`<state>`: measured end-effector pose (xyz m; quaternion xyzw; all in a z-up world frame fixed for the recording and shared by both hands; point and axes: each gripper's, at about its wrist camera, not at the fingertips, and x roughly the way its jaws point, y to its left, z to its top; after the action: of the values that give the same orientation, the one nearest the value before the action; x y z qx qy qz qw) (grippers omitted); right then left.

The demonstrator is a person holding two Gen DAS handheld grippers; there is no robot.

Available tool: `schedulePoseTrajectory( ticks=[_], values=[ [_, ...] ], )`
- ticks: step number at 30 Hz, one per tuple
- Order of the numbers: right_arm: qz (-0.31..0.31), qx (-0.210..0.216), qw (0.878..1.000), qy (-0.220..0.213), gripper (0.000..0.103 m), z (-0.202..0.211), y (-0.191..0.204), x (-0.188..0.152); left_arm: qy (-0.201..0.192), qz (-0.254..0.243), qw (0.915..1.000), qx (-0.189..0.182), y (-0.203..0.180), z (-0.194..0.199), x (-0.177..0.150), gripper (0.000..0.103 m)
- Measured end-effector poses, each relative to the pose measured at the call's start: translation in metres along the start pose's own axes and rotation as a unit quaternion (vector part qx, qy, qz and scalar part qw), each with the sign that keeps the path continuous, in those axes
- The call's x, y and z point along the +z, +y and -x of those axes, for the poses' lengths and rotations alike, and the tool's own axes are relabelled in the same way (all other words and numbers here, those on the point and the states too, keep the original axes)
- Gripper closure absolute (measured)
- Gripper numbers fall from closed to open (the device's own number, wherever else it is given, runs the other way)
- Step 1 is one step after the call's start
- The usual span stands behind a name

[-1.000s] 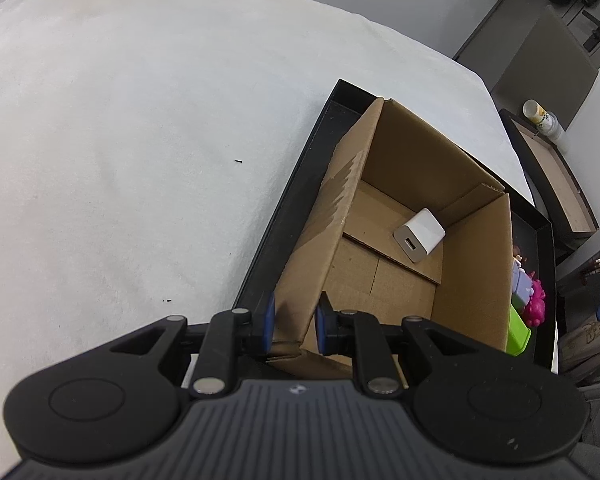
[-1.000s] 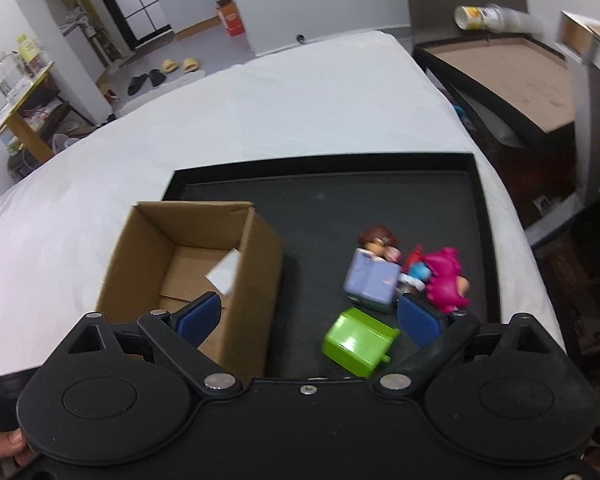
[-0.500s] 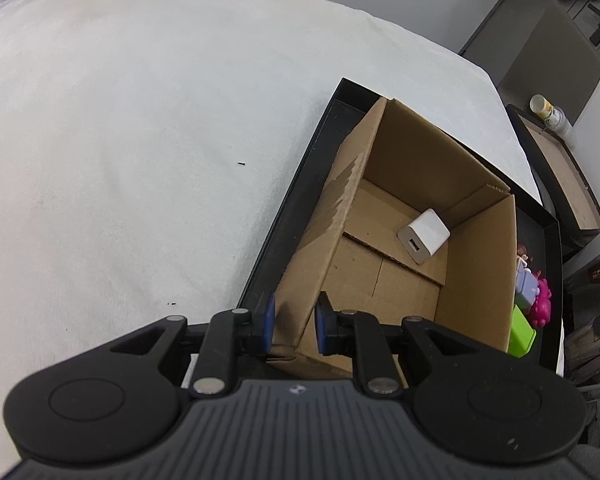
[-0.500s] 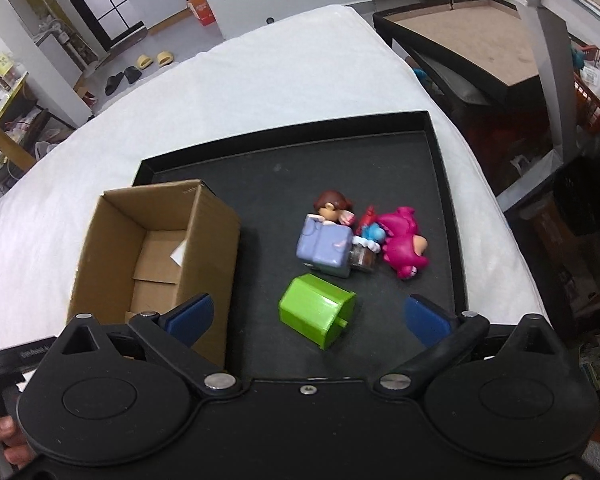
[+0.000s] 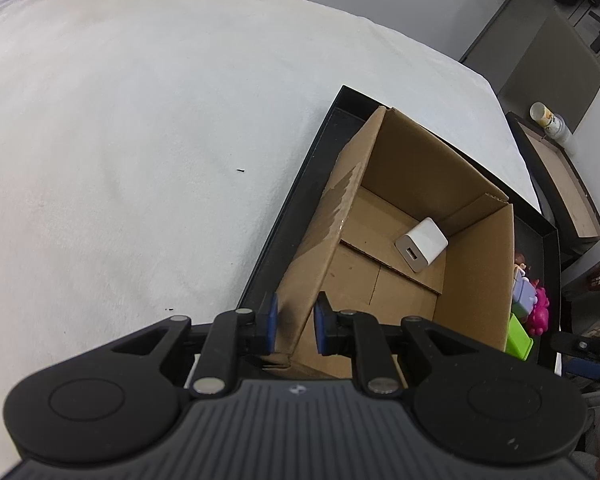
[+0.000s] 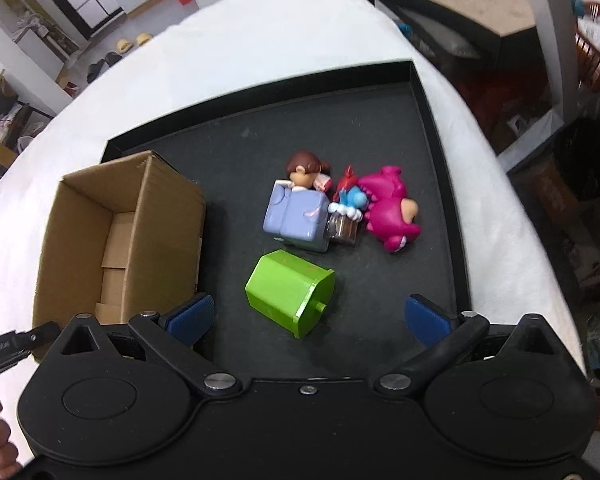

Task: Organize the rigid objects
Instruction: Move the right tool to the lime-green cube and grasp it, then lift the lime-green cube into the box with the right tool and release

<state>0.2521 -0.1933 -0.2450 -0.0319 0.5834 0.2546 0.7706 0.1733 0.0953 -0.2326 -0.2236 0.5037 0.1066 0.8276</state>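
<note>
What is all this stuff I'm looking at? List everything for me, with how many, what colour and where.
Tray: one, black, on the white cloth.
Cloth: one, white, covering the table.
Cardboard box: one, brown, open, at the tray's left side in the right wrist view.
Charger: one, white, on the box floor.
Green block: one, on the tray, nearest the right hand-held gripper.
Doll figure: one, lilac with brown hair, mid-tray.
Small blue toy: one, between doll and pink toy.
Pink toy: one, lying right of the others.
Left hand-held gripper: black, blue pads, shut on the box wall.
Right hand-held gripper: black, blue pads, open above the green block.
</note>
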Motion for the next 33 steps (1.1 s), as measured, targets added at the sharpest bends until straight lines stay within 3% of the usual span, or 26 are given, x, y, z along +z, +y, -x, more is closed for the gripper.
schedulePoseTrajectory(
  ticks=[8,16,19,26,33],
  values=[
    [-0.027,-0.02,0.999,0.019,0.004,-0.034,0.011,0.014,0.005,-0.005,1.0,-0.003,0.001,-0.005,0.002,0.086],
    [-0.007,-0.052,0.998,0.025,0.006,-0.061,0.027,0.016,0.01,-0.005,0.9999,-0.009,0.005,-0.009,0.005,0.086],
    [0.0,-0.08,0.996,0.031,0.013,-0.069,0.027,0.012,0.011,-0.004,0.9999,-0.012,0.006,-0.009,0.004,0.086],
    [0.004,-0.091,0.994,0.058,0.046,-0.067,0.016,-0.008,0.011,-0.006,0.9998,-0.017,0.004,-0.007,0.002,0.085],
    [0.0,-0.085,0.995,0.044,0.047,-0.04,0.004,-0.023,0.01,-0.015,0.9997,-0.016,-0.001,-0.005,-0.002,0.085]
  ],
)
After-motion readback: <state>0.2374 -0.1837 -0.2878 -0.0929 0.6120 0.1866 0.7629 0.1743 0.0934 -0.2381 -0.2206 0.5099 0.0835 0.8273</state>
